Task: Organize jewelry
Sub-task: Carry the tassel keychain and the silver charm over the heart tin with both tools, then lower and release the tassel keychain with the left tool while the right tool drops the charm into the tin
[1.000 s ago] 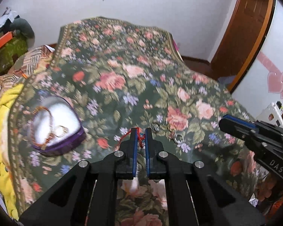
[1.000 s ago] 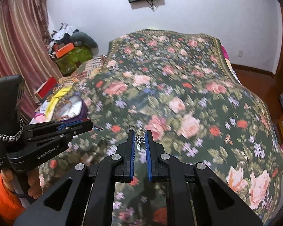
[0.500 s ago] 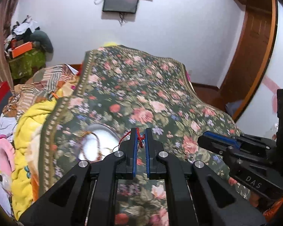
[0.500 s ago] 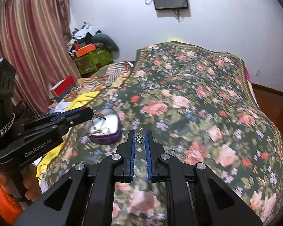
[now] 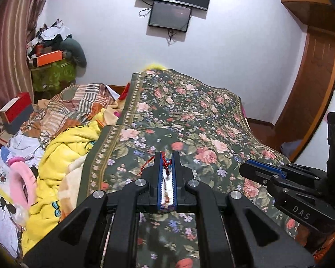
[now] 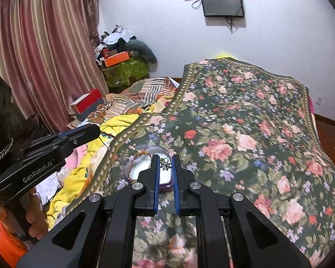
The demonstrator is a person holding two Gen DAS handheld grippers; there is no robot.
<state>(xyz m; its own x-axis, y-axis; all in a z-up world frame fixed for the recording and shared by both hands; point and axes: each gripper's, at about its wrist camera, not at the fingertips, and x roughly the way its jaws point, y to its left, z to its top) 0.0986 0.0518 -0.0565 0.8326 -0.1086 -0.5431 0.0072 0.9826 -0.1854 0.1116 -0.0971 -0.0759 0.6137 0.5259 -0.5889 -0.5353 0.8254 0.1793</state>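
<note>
My left gripper (image 5: 166,156) is shut on a red cord bracelet (image 5: 165,164), whose loop hangs out to the left of the fingers. My right gripper (image 6: 166,158) is shut on a small silver star-shaped pendant (image 6: 165,164). Directly beneath it in the right wrist view sits the purple heart-shaped jewelry box (image 6: 143,166) with a white lining and a brown bracelet inside. In the left wrist view the box is hidden behind my own fingers, with only a sliver of white showing between them. The left gripper (image 6: 96,130) also shows at the left of the right wrist view, above the bed's edge.
The floral bedspread (image 6: 245,134) covers the bed. A yellow blanket (image 5: 62,156) and striped cloth (image 5: 78,102) are bunched along its left side. A red box (image 6: 87,102), cluttered green stand (image 6: 125,71), curtain and wall screens lie beyond. A hand (image 6: 33,214) holds the left tool.
Both grippers have lifted off the bedspread with their pieces and swung left. The right one now hovers over the heart box. The views have tilted up toward the wall.
</note>
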